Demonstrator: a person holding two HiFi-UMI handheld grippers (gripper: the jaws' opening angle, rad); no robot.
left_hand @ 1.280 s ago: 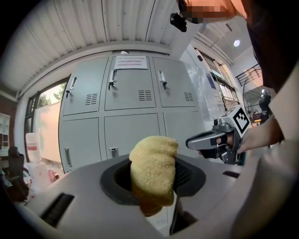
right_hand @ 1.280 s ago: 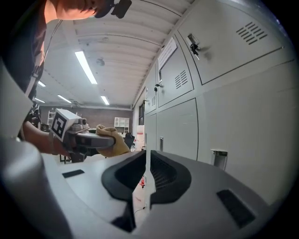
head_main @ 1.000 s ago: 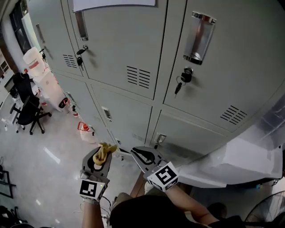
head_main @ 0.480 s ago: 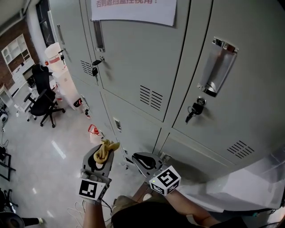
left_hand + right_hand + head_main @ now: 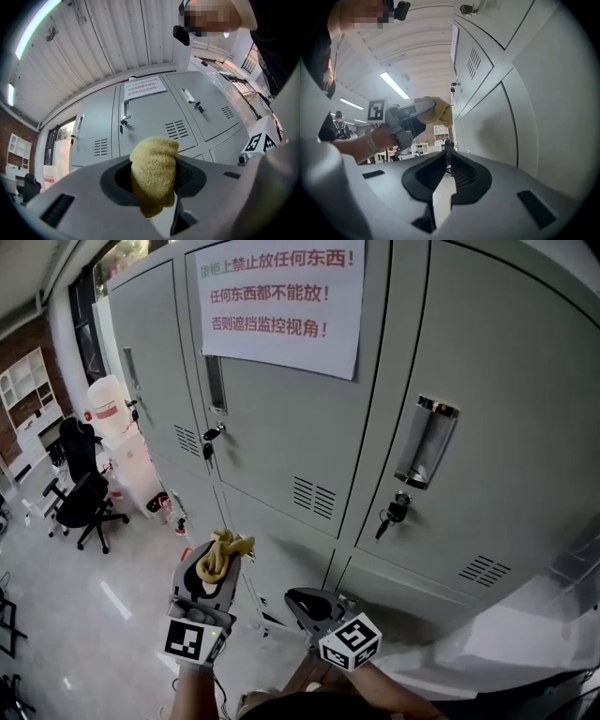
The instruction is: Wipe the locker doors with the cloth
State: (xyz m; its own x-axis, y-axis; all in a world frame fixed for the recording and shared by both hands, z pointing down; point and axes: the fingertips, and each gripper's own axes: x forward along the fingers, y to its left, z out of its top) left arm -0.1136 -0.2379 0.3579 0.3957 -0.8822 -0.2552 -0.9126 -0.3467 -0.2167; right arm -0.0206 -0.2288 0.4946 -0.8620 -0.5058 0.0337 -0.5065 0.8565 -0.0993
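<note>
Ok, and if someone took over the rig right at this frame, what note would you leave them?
Left gripper: shut on the cloth, held up in front of the lockers, not touching them.
Right gripper: shut, holding nothing, low beside the left one.
Locker doors: closed, with a paper notice on one upper door.
Done: the cloth is gripped; no wiped patch shows on any door.
Left: press the cloth to a door and wipe, door by door.
</note>
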